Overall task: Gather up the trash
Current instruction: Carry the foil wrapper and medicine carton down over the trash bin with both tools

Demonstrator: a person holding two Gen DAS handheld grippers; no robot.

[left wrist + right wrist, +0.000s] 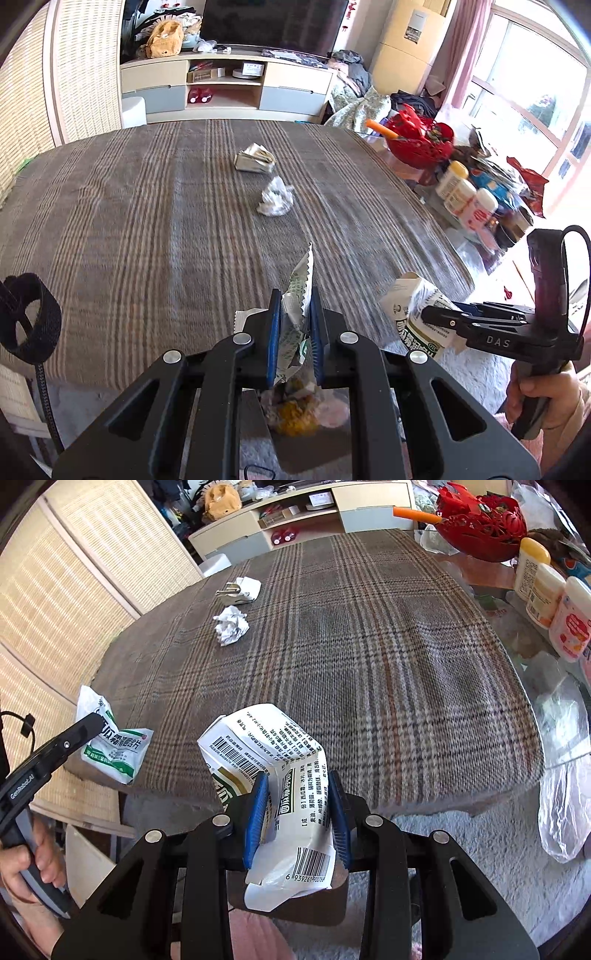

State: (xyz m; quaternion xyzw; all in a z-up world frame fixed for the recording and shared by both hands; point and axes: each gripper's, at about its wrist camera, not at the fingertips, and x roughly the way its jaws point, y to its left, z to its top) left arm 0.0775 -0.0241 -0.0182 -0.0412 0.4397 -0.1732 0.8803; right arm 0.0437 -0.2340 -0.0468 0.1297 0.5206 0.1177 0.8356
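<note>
Tool on your left (295, 325) pinches the green sachet (295, 306); right tool (297, 819) clamps the crushed carton (280, 775). Keep both squeezed over the counter (369, 664) edge until above the bin.

Home living rm. Plaid-covered table (147, 229); beyond it, TV (273, 22) on low media cabinet (229, 85); right of table, window w/ pink curtain (469, 48), clothes pile (354, 81).

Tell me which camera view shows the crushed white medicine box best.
The right wrist view: the crushed white medicine box fills the centre, clamped in the right gripper, with barcodes and print readable. The left wrist view shows the box only from the side, near the right edge and partly hidden by fingers.
</note>
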